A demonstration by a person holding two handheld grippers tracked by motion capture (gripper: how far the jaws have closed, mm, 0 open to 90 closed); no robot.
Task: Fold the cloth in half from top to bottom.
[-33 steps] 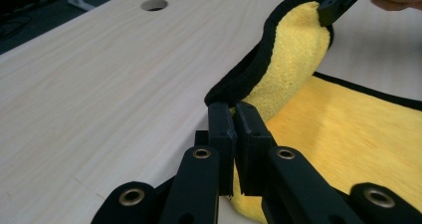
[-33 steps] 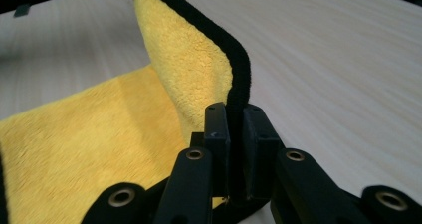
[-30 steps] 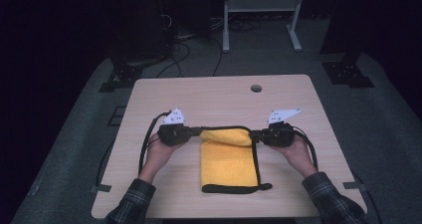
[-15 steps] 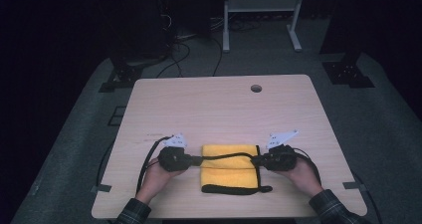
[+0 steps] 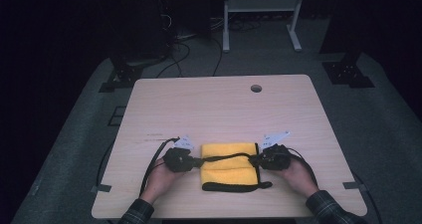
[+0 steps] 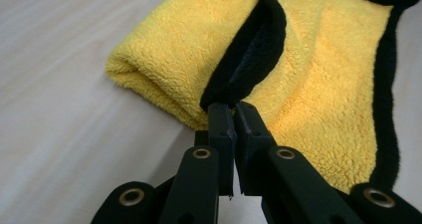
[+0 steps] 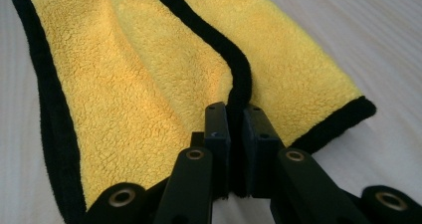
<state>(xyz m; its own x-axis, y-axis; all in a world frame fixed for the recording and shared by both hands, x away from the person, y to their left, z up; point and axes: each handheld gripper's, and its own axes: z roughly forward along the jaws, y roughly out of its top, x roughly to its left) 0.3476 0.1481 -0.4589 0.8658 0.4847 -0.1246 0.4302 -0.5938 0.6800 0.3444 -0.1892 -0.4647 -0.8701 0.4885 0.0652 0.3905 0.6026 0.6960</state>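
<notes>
A yellow towel (image 5: 229, 165) with black trim lies folded over on the near middle of the wooden table (image 5: 219, 109). My left gripper (image 5: 198, 161) is at its left side, shut on the black hem; in the left gripper view the towel (image 6: 308, 84) runs away from the gripper (image 6: 233, 109), whose jaws pinch the hem. My right gripper (image 5: 257, 160) is shut on the same hem at the towel's right side. In the right gripper view the towel (image 7: 149, 84) spreads ahead of the gripper (image 7: 236, 112). The held hem stretches across the towel between both grippers.
A round cable hole (image 5: 256, 88) sits in the table's far right part. Cables trail from both grippers over the near edge. A white frame (image 5: 259, 15) and dark equipment stand on the floor beyond the table.
Both grippers have moved toward the near edge and down, carrying the towel's far hem over the towel, so it now lies folded shorter. The jaws stayed shut.
</notes>
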